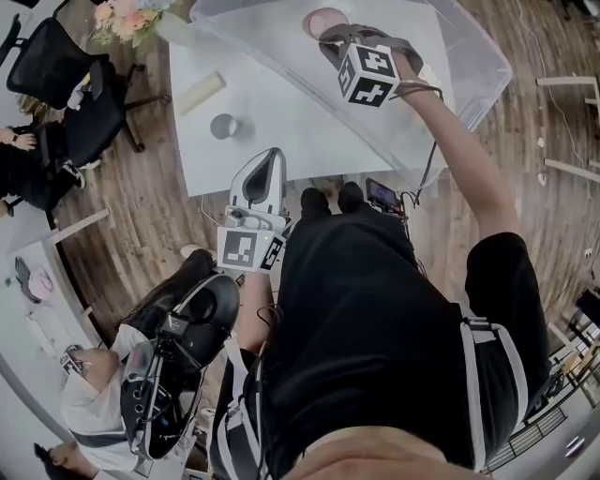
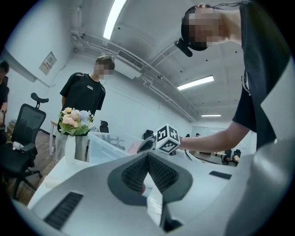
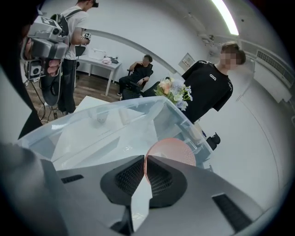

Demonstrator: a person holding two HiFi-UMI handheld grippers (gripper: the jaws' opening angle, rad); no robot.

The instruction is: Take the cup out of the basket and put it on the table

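Note:
A pink cup [image 3: 177,148] sits between the pads of my right gripper [image 3: 144,159], which is shut on its edge. In the head view the cup [image 1: 323,19] and right gripper [image 1: 330,39] are over the far part of the clear plastic basket [image 1: 473,58]. Whether the cup touches the basket floor is not visible. My left gripper [image 1: 274,155] is held low at the white table's [image 1: 281,112] near edge, jaws shut with nothing in them. The left gripper view shows its jaws [image 2: 147,156] pressed together, pointing toward the basket [image 2: 103,145].
A small grey cup [image 1: 224,126] and a pale roll [image 1: 202,92] lie on the table left of the basket. A vase of flowers [image 1: 129,17] stands at the far left corner. Office chairs [image 1: 66,84] and people stand around the table.

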